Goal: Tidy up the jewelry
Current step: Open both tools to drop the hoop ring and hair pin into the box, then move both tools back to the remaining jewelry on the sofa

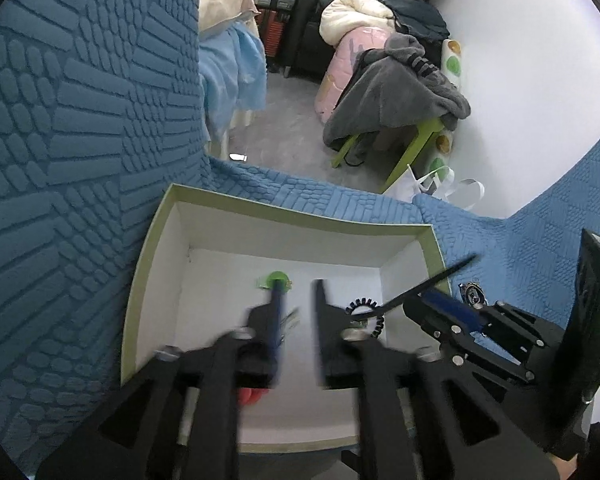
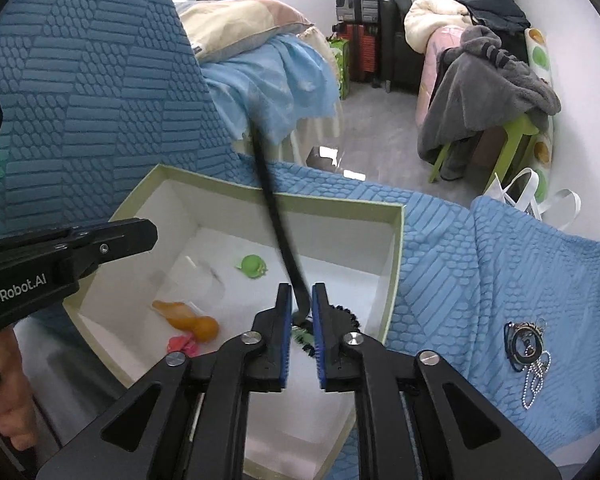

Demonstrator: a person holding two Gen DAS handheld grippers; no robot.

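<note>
A white box with a green rim (image 1: 430, 236) (image 2: 398, 240) sits on a blue quilted cover. Inside lie a green ornament (image 1: 275, 278) (image 2: 252, 266), an orange piece (image 2: 188, 316), a pink piece (image 2: 182, 345) and a black coiled hair tie (image 1: 366, 306). My right gripper (image 2: 301, 300) hovers over the box with a thin black band (image 2: 278, 216) sticking up between its nearly closed pads; it also shows in the left wrist view (image 1: 432, 300). My left gripper (image 1: 296, 292) is open and empty over the box. A pendant on a bead chain (image 2: 526, 344) (image 1: 474, 294) lies on the cover right of the box.
A sofa back in blue quilting (image 1: 80, 100) rises to the left. Beyond lie a bed with blue sheets (image 2: 276, 76), a green stool under grey clothes (image 2: 492, 92) and a white bag (image 2: 520, 192) on the floor.
</note>
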